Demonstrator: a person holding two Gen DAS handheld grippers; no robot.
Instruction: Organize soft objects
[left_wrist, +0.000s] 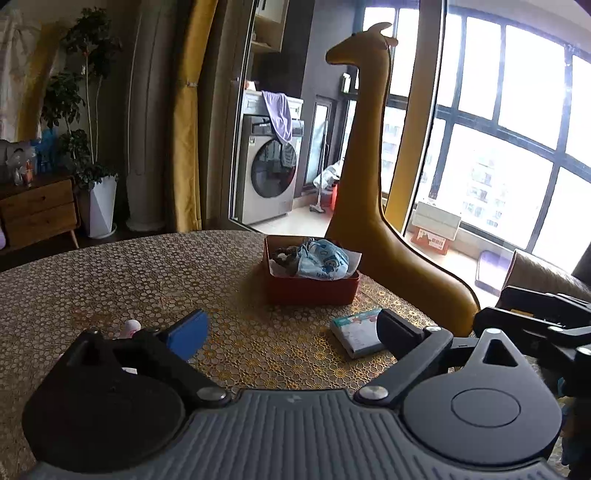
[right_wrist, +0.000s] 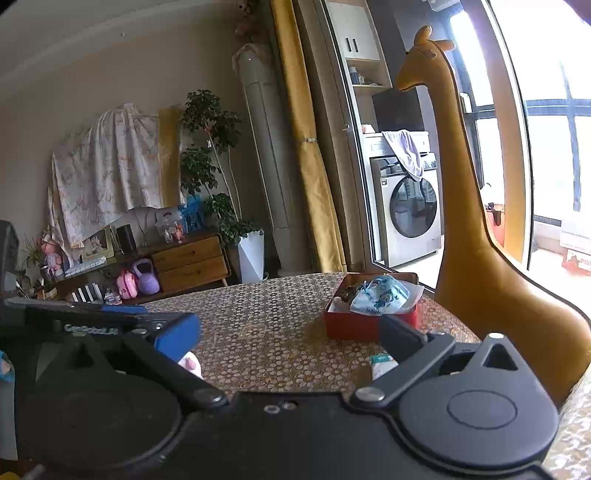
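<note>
Your left gripper (left_wrist: 291, 334) is spread wide with nothing between its fingers, hovering low over the patterned table (left_wrist: 110, 280). Straight ahead of it, well beyond the fingertips, sits the red box (left_wrist: 310, 286), and in it lie a light-blue printed cloth (left_wrist: 323, 262) heaped toward the right and a dark bundle (left_wrist: 282, 256) at its left side; what that dark item is you cannot tell from here. Just beside the left gripper's right finger, partly hidden behind it, a small white pack (left_wrist: 354, 332) lies flat on the table, and behind its blue-padded left finger a small pink-and-white item (left_wrist: 131, 326) peeks out. Your right gripper (right_wrist: 291, 341) is likewise released and empty, fingers fully apart. From it the red box (right_wrist: 351, 325) is ahead and a little to the right, its near corner covered by the right finger, with the blue cloth (right_wrist: 380, 295) showing above the rim. The yellow giraffe figure (right_wrist: 480, 240) stands past the table's far right edge, beyond the box, and the other gripper's body crosses the left side of the right wrist view.
</note>
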